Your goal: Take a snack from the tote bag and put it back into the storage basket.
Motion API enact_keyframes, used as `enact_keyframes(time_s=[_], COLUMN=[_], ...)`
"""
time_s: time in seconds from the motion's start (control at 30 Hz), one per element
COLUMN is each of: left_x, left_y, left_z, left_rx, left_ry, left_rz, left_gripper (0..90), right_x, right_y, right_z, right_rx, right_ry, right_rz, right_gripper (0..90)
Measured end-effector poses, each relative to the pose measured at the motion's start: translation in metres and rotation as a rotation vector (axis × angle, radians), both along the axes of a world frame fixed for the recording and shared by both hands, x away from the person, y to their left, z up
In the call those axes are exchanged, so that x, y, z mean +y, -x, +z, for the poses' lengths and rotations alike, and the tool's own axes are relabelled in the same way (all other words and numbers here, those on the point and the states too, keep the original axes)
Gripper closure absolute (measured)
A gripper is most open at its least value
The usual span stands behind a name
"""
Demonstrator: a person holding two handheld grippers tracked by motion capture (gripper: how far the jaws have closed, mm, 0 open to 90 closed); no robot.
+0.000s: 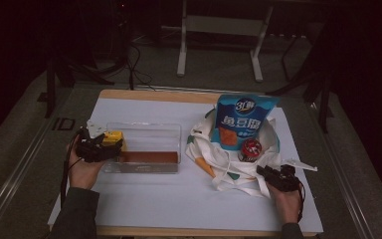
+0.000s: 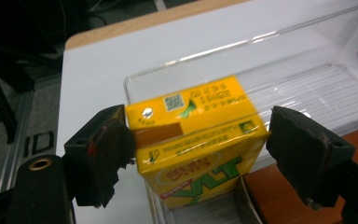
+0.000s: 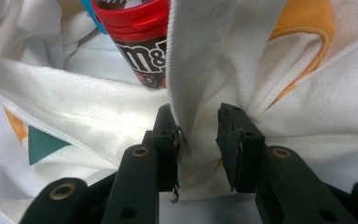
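My left gripper (image 1: 108, 144) is shut on a yellow drink carton (image 1: 113, 138), with a jaw on each side of it. It holds the carton (image 2: 196, 140) at the left end of a clear plastic box (image 1: 149, 130), just inside the wall. A flat brown pack (image 2: 279, 196) lies in the box below the carton. At the right, my right gripper (image 1: 262, 171) is shut on a fold of the white tote bag (image 3: 98, 121) at the near rim. A red-lidded candy jar (image 3: 137, 37) stands in the bag just beyond the jaws. Behind the jar (image 1: 250, 149) a blue snack pouch (image 1: 245, 122) stands upright.
The tote bag (image 1: 214, 154) spreads over the right half of the white table cover (image 1: 179, 199). The clear box (image 2: 307, 88) takes the left middle. A wooden table edge (image 1: 144, 94) runs along the back, with a metal stand and cables on the floor beyond.
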State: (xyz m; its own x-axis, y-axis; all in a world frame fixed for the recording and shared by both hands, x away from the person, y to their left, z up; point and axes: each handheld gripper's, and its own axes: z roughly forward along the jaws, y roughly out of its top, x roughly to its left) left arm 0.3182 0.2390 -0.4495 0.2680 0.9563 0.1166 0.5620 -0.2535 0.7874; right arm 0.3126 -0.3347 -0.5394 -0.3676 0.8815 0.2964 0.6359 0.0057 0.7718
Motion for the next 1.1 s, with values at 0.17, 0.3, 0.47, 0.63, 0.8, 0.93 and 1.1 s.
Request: enact_keyframes(time_s=[0.17,0.3,0.47,0.63,0.8,0.93,1.1], left_x=[0.0,0.001,0.002,0.001,0.0,-0.001,-0.001], left_y=[0.0,0.002,0.004,0.004,0.005,0.006,0.005], left_z=[0.002,0.005,0.008,0.009,0.012,0.015,0.018], left_rx=[-0.012,-0.025,-0.049,-0.055,-0.065,-0.08,-0.091], left_ry=[0.011,0.03,0.046,0.055,0.065,0.08,0.098], left_rz=[-0.004,-0.003,-0.017,-0.023,-0.038,-0.059,-0.074], left_gripper=[21.3,21.4,21.4,21.3,21.2,21.3,21.3], right_x=[0.0,0.0,0.0,0.0,0.0,0.0,0.0], right_y=[0.0,0.0,0.0,0.0,0.0,0.0,0.0], right_z=[0.0,0.0,0.0,0.0,0.0,0.0,0.0], right_rx=[0.001,0.002,0.002,0.002,0.002,0.002,0.002], right_ry=[-0.002,-0.004,-0.005,-0.005,-0.005,-0.005,-0.006], right_rz=[0.0,0.0,0.0,0.0,0.0,0.0,0.0], right_gripper=[68.4,68.2,68.0,68.0,68.0,67.9,67.9])
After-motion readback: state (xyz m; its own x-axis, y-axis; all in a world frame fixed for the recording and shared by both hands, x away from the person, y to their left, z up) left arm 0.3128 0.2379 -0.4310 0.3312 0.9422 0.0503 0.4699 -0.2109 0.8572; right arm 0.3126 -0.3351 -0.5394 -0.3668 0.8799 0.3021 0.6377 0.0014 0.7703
